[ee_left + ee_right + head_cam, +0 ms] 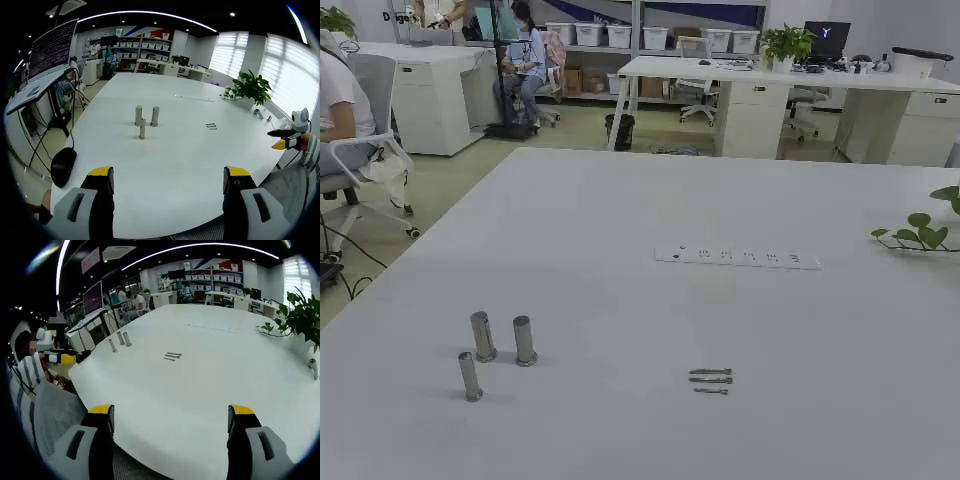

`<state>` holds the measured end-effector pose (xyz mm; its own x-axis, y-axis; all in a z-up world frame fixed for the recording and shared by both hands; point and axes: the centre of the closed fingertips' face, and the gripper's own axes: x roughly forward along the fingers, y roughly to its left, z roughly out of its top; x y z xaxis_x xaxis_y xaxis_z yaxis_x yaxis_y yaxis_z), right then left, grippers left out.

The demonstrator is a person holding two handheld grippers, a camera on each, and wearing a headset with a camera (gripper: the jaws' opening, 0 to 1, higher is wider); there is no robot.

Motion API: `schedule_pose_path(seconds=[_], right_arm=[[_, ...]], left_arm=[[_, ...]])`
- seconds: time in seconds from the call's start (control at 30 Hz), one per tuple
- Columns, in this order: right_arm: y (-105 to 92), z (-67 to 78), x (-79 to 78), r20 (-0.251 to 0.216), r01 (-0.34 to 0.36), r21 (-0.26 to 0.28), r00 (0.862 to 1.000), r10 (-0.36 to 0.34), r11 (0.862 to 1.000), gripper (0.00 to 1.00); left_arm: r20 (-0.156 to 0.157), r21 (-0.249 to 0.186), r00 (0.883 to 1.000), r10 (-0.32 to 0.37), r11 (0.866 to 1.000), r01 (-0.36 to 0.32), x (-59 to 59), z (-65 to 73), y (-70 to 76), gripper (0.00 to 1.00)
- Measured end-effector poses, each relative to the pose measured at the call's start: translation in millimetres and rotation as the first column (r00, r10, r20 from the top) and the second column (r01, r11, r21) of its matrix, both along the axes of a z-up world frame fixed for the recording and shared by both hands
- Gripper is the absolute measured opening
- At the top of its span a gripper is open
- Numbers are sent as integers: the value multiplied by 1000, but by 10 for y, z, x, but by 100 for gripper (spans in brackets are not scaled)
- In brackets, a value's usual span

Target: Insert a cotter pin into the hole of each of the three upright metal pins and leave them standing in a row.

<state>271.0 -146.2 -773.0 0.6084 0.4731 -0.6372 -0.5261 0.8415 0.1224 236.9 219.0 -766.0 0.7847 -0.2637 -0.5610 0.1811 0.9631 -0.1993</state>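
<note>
Three upright metal pins stand in a loose cluster on the white table (pixel 620 220): two side by side (pixel 483 336) (pixel 524 340) and one nearer (pixel 470 376). Three cotter pins (pixel 710 380) lie flat to their right. In the left gripper view the metal pins (pixel 142 122) and cotter pins (pixel 211 126) sit far ahead of my left gripper (pixel 168 182), which is open and holds nothing. My right gripper (pixel 170 422) is open too, well back from the cotter pins (pixel 172 356) and metal pins (pixel 120 340). Each gripper hangs at the table's near edge.
A white power strip (pixel 737 257) lies across the table's middle. A leafy plant (pixel 920 232) sits at the right edge. Other desks, chairs and seated people are beyond the table. A black mouse (pixel 63 165) rests on the left corner.
</note>
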Motion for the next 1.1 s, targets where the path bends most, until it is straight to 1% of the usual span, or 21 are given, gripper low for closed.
schedule_pose_path(seconds=[0.27, 0.6, 0.8, 0.93, 1.1], right_arm=[[39, -15, -36, -12, -14, -5, 1000, 13, 1000, 95], [45, -12, -34, -13, -19, -10, 1000, 19, 1000, 95], [36, -9, -32, -12, -15, -7, 1000, 15, 1000, 95], [29, -27, -39, -19, -17, -6, 1000, 17, 1000, 95], [20, -34, -34, -18, -11, -1, 1000, 11, 1000, 95]], left_arm=[[-9, 24, 1000, -15, 1000, 15, -13, -6, -4, 89], [-14, 30, 1000, -25, 999, 25, 10, -8, -18, 88], [-22, 34, 999, -23, 999, 24, 0, -23, -13, 88], [-28, 33, 999, -20, 999, 21, -11, -36, -6, 88], [-24, 38, 1000, -17, 999, 18, -12, -39, 3, 87]])
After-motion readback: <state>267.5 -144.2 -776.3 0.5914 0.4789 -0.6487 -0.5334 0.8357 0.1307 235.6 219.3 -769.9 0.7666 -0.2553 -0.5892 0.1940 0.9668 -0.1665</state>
